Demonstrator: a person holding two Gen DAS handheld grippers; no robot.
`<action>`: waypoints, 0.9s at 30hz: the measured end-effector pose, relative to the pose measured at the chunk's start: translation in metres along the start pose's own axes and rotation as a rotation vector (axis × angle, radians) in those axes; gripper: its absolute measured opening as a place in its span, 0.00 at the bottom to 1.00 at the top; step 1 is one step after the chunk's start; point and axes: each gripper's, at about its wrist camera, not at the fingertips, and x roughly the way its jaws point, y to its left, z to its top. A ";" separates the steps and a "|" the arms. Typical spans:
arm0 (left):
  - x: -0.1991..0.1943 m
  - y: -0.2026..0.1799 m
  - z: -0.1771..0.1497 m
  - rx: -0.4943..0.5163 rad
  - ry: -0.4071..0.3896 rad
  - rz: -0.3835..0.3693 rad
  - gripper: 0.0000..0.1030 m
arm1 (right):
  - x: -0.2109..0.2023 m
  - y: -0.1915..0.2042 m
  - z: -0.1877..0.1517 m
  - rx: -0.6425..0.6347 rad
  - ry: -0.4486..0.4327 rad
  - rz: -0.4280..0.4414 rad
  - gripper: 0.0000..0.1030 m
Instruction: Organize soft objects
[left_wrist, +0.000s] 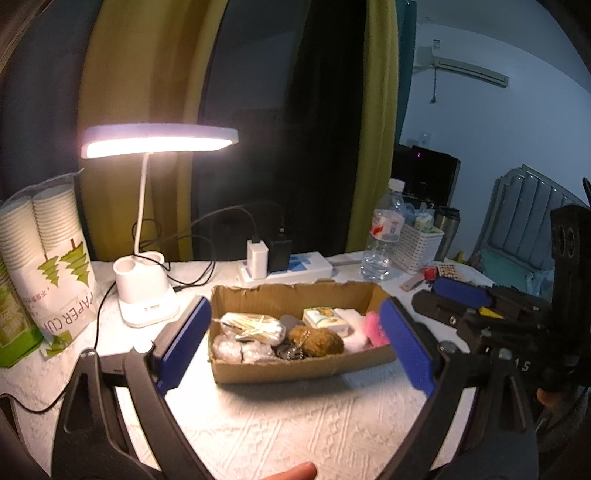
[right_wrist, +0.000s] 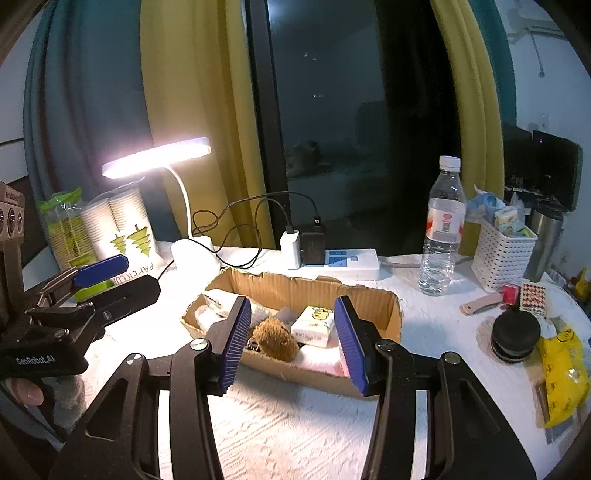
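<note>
A low cardboard box (left_wrist: 280, 369) (right_wrist: 306, 284) stands on the white cloth table. In it lie a brown plush toy (left_wrist: 317, 341) (right_wrist: 277, 339), a tissue pack (left_wrist: 327, 319) (right_wrist: 314, 325), a pink and white soft piece (left_wrist: 364, 330), a clear bag of sticks (left_wrist: 253, 326) and clear wrapped bundles (left_wrist: 240, 350). My left gripper (left_wrist: 295, 347) is open and empty, its blue pads either side of the box, held just short of it. My right gripper (right_wrist: 291, 343) is open and empty, in front of the box. Each gripper shows in the other's view: the right one (left_wrist: 480, 306), the left one (right_wrist: 88, 291).
A lit desk lamp (left_wrist: 147, 288) and packs of paper cups (left_wrist: 51, 258) stand at the left. A power strip (right_wrist: 343, 262) with chargers lies behind the box. A water bottle (right_wrist: 443, 229), white basket (right_wrist: 502, 254), black round lid (right_wrist: 515, 336) and yellow bag (right_wrist: 561, 373) are at the right.
</note>
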 end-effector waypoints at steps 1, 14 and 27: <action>-0.003 -0.002 -0.001 0.002 0.000 0.001 0.91 | -0.004 0.001 -0.001 0.000 -0.003 -0.003 0.48; -0.046 -0.020 -0.019 0.039 -0.004 0.024 0.91 | -0.054 0.015 -0.022 -0.012 -0.021 -0.056 0.57; -0.095 -0.035 -0.024 0.067 -0.018 0.070 0.91 | -0.116 0.022 -0.031 0.001 -0.059 -0.148 0.62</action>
